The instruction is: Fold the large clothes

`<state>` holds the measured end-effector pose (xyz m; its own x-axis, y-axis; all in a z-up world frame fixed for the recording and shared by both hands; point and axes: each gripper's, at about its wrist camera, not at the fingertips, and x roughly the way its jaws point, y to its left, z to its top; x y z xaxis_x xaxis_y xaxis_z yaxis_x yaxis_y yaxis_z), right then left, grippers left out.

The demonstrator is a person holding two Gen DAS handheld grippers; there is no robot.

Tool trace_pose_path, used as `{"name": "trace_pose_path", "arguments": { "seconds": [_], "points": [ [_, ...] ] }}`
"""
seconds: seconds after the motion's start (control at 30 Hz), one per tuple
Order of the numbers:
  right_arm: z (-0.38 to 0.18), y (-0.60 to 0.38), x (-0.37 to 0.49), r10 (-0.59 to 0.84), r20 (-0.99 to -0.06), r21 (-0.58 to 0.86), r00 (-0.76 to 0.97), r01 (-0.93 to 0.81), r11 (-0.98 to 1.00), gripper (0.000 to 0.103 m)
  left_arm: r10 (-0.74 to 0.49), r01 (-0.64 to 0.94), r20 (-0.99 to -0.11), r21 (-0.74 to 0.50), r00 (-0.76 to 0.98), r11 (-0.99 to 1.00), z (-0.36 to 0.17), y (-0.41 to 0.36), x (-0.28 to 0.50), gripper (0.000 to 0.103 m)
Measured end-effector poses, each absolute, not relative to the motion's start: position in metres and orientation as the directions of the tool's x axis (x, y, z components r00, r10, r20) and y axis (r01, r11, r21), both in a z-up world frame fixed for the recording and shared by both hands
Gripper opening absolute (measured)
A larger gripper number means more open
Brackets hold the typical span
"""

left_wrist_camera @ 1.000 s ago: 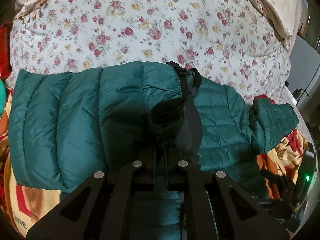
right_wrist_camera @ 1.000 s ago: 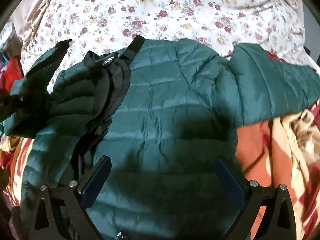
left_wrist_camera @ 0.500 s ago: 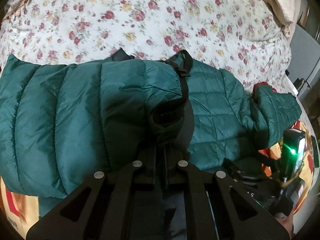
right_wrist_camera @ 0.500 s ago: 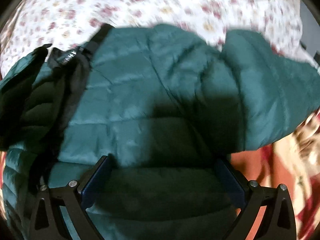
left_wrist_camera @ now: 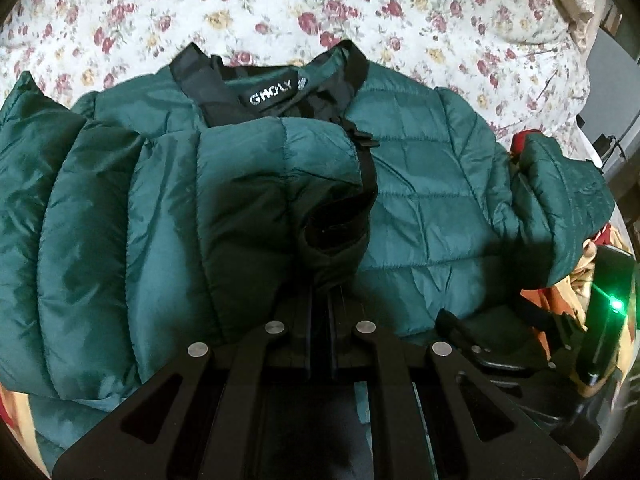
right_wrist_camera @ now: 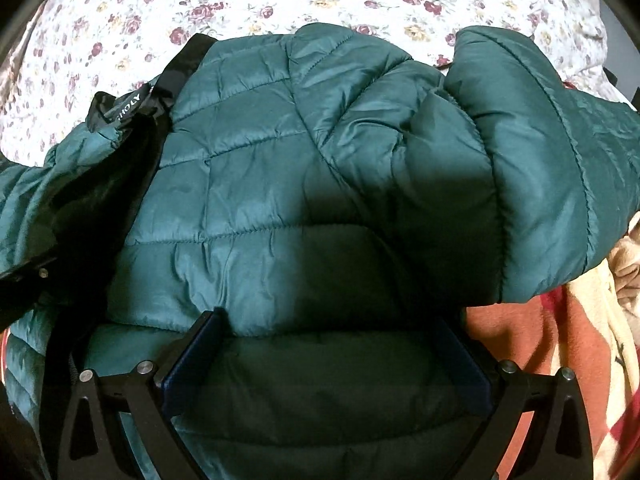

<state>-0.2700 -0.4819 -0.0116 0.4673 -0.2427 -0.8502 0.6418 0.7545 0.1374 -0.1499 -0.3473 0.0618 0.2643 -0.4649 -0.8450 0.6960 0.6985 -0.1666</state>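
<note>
Our left gripper point(left_wrist_camera: 320, 280) pinches the sleeve cuff point(left_wrist_camera: 332, 236) tight, over the green jacket point(right_wrist_camera: 280, 184) on the bed point(left_wrist_camera: 280, 4). Our right gripper point(right_wrist_camera: 326, 356) is wide open, holding nothing. The puffy sleeve may slip and spring back.

Bed point(left_wrist_camera: 400, 8) covered by white quilted bedspread point(right_wrist_camera: 120, 12) printed with small red and yellow roses, rumpled in soft folds toward far edge. Dark green quilted puffer jacket point(left_wrist_camera: 420, 184) with black collar trim lying directly on bedspread, collar toward far side, one sleeve point(right_wrist_camera: 552, 168) bent across right. Orange, cream and red patterned fleece blanket point(right_wrist_camera: 560, 360) spread on near part of bed, just beside and partly under jacket hem and sleeve cuff. Same blanket visible at lower left corner point(left_wrist_camera: 16, 412) in left wrist view.
</note>
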Motion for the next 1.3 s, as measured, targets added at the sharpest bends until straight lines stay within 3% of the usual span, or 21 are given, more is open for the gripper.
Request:
{"name": "trace_pose_path", "arguments": {
  "seconds": [0.2,0.27,0.33,0.4,0.53,0.73,1.1,1.3],
  "points": [
    [-0.002,-0.480,-0.274,-0.245,-0.855,0.130,0.457,0.646,0.752,0.103,-0.474,0.701,-0.845,-0.182,0.246,0.689,0.061,-0.347,-0.150,0.009],
    [-0.002,-0.481,-0.273,-0.245,-0.856,0.127,0.455,0.645,0.754,0.103,-0.497,0.693,-0.840,-0.225,0.218,0.685,0.062,-0.343,-0.150,0.020],
    [-0.001,-0.477,-0.274,-0.246,-0.856,0.125,0.454,0.645,0.754,0.103,-0.514,0.691,-0.840,-0.266,0.177,0.672,0.066,-0.339,-0.151,0.055],
    [-0.003,-0.478,-0.273,-0.243,-0.856,0.129,0.457,0.644,0.754,0.103,-0.543,0.695,-0.822,-0.291,0.169,0.657,0.078,-0.331,-0.155,0.064],
    [0.003,-0.476,-0.282,-0.224,-0.848,0.166,0.481,0.641,0.749,0.103,-0.603,0.727,-0.766,-0.281,0.223,0.626,0.118,-0.303,-0.165,0.070],
    [0.026,-0.476,-0.282,-0.170,-0.798,0.275,0.578,0.599,0.752,0.103,-0.597,0.675,-0.732,-0.260,0.329,0.691,0.149,-0.240,-0.144,0.071],
    [0.042,-0.449,-0.216,-0.043,-0.760,0.365,0.648,0.481,0.797,0.103,-0.441,0.477,-0.742,-0.185,0.505,0.859,0.129,-0.153,-0.081,0.071],
    [0.036,-0.436,-0.185,-0.018,-0.764,0.354,0.645,0.443,0.823,0.103,-0.405,0.441,-0.768,-0.179,0.496,0.879,0.105,-0.144,-0.062,0.071]
  ]
}}
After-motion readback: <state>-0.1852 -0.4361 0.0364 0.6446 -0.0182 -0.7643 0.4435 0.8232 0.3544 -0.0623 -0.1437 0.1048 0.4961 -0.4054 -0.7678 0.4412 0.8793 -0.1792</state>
